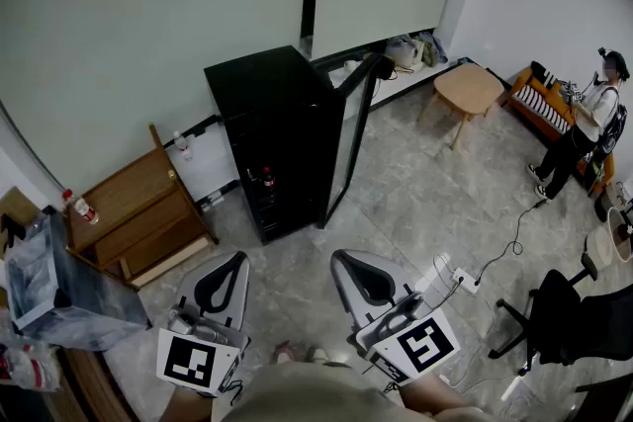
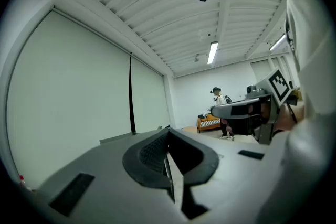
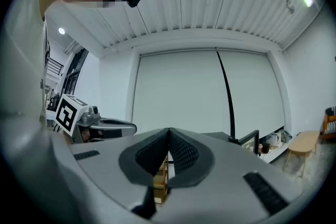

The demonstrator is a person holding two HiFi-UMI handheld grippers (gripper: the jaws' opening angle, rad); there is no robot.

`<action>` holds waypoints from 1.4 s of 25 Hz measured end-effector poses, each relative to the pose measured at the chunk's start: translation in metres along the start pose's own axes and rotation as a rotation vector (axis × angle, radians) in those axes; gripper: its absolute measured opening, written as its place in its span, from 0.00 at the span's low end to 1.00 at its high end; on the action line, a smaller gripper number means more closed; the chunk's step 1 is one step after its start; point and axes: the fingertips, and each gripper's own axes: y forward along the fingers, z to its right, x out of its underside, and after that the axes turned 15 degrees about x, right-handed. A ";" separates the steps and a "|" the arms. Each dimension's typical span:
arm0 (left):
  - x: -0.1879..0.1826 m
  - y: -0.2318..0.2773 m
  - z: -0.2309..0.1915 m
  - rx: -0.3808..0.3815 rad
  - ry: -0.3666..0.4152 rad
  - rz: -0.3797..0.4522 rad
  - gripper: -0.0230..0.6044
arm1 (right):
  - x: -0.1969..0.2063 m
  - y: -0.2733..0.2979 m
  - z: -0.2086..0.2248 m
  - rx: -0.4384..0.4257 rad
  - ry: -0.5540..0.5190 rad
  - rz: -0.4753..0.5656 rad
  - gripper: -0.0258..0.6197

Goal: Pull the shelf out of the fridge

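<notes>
Round wooden table [image 1: 469, 90] (person [image 1: 584, 128] nearby)

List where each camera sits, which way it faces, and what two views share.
Head view: on the person's head, steeply down at the open black fridge; left gripper, right gripper and torso show.
Left gripper view: on the left gripper, level along its shut jaws toward the blinds; right gripper shows at right.
Right gripper view: on the right gripper, level along its shut jaws toward the blinds; left gripper shows at left.
Shared: head and right gripper views both show the fridge.
</notes>
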 end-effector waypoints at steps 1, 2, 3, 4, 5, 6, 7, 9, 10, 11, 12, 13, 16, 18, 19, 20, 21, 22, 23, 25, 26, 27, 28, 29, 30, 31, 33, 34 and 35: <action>0.001 0.002 0.000 0.003 0.001 -0.002 0.05 | 0.000 0.001 0.001 -0.001 0.006 0.004 0.03; 0.001 0.004 0.000 0.006 0.003 -0.005 0.05 | 0.000 0.002 0.002 -0.003 0.015 0.010 0.03; 0.002 0.006 0.000 0.008 0.004 -0.007 0.05 | 0.000 0.002 0.003 -0.004 0.029 0.016 0.03; 0.003 0.007 0.001 0.009 0.005 -0.009 0.05 | -0.001 0.002 0.005 -0.006 0.046 0.022 0.03; 0.004 0.008 0.001 0.011 0.005 -0.012 0.05 | -0.001 0.002 0.006 -0.007 0.061 0.025 0.03; 0.004 0.009 0.003 0.012 0.005 -0.016 0.05 | -0.001 0.001 0.008 -0.008 0.071 0.025 0.03; 0.005 0.010 0.004 0.013 0.006 -0.019 0.05 | 0.000 0.001 0.009 -0.007 0.074 0.023 0.03; 0.006 0.012 0.005 0.015 0.007 -0.024 0.05 | 0.002 0.000 0.012 -0.005 0.067 0.016 0.03; 0.006 0.014 0.005 0.014 0.008 -0.026 0.05 | 0.003 0.001 0.013 -0.004 0.064 0.012 0.03; 0.006 0.016 0.005 0.013 0.007 -0.029 0.05 | 0.004 0.002 0.015 -0.004 0.062 0.008 0.03; 0.007 0.018 0.004 0.014 0.006 -0.032 0.05 | 0.006 0.003 0.016 -0.004 0.062 0.003 0.03; 0.008 0.020 0.005 0.017 0.005 -0.035 0.05 | 0.007 0.003 0.018 -0.004 0.063 -0.003 0.03; 0.008 0.026 0.008 0.027 0.007 -0.037 0.05 | 0.012 0.004 0.022 -0.008 0.066 -0.017 0.03; 0.007 0.030 0.011 0.030 0.013 -0.036 0.05 | 0.013 0.003 0.025 -0.014 0.069 -0.020 0.03; 0.007 0.033 0.013 0.030 0.016 -0.036 0.05 | 0.013 0.003 0.026 -0.018 0.070 -0.019 0.03; 0.007 0.035 0.013 0.030 0.019 -0.037 0.05 | 0.012 0.003 0.028 -0.022 0.071 -0.017 0.03; 0.007 0.038 0.014 0.029 0.019 -0.040 0.05 | 0.012 0.003 0.030 -0.025 0.070 -0.017 0.03; 0.007 0.040 0.015 0.026 0.019 -0.045 0.05 | 0.013 0.004 0.033 -0.027 0.069 -0.018 0.03; 0.007 0.042 0.015 0.023 0.017 -0.050 0.05 | 0.014 0.006 0.036 -0.030 0.069 -0.020 0.03; 0.007 0.046 0.014 0.011 0.005 -0.059 0.05 | 0.016 0.008 0.041 -0.036 0.074 -0.021 0.03; 0.008 0.048 0.014 0.005 -0.001 -0.062 0.05 | 0.018 0.008 0.043 -0.039 0.077 -0.022 0.03; 0.009 0.050 0.014 -0.001 -0.002 -0.065 0.05 | 0.019 0.009 0.046 -0.042 0.080 -0.023 0.03; 0.009 0.052 0.015 -0.004 0.000 -0.067 0.05 | 0.021 0.008 0.049 -0.044 0.082 -0.025 0.03; 0.009 0.054 0.016 -0.006 0.006 -0.068 0.05 | 0.022 0.008 0.051 -0.046 0.084 -0.026 0.03; 0.009 0.056 0.018 -0.007 0.015 -0.068 0.05 | 0.024 0.008 0.054 -0.047 0.085 -0.027 0.03; 0.009 0.059 0.019 -0.009 0.021 -0.070 0.05 | 0.024 0.007 0.057 -0.048 0.085 -0.028 0.03; 0.010 0.064 0.023 -0.013 0.020 -0.076 0.05 | 0.025 0.005 0.062 -0.052 0.085 -0.027 0.03; 0.010 0.065 0.025 -0.015 0.020 -0.077 0.05 | 0.025 0.003 0.063 -0.054 0.084 -0.026 0.03; 0.009 0.066 0.027 -0.017 0.024 -0.074 0.05 | 0.024 0.000 0.065 -0.056 0.080 -0.025 0.03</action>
